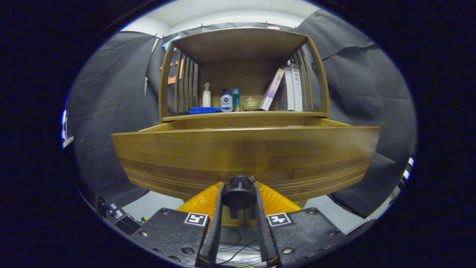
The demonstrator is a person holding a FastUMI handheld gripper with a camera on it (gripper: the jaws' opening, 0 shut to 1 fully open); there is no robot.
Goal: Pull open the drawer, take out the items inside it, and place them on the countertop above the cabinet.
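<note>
Your gripper (238, 186) is closed on the drawer knob (238, 193): the two fingers (215, 223) stand one on each side of the dark round knob and both press against it. The knob sits at the lower middle of the drawer (245, 156), whose wide wooden front is directly ahead of you and has fine grooves along its lower part. The drawer is already pulled out from the cabinet; you can see its side walls going back to the cabinet body. What lies inside it you cannot see, because the front panel hides it.

Above the drawer is the countertop (243, 115), a wooden surface under an open shelf frame with slatted sides (184, 83). On this surface, from left to right, stand a flat blue item (202, 110), a white spray bottle (206, 95), a white bottle with a blue label (226, 101), a teal bottle (235, 99), a small lidded pot (250, 104) and several books (288, 89), one of them leaning to the right.

Around the cabinet hangs black cloth (104, 111), somewhat wrinkled, and above it there is a white ceiling. The floor (148, 204) under the drawer is pale grey, and thin cables (234, 249) lie on it below your fingers.
</note>
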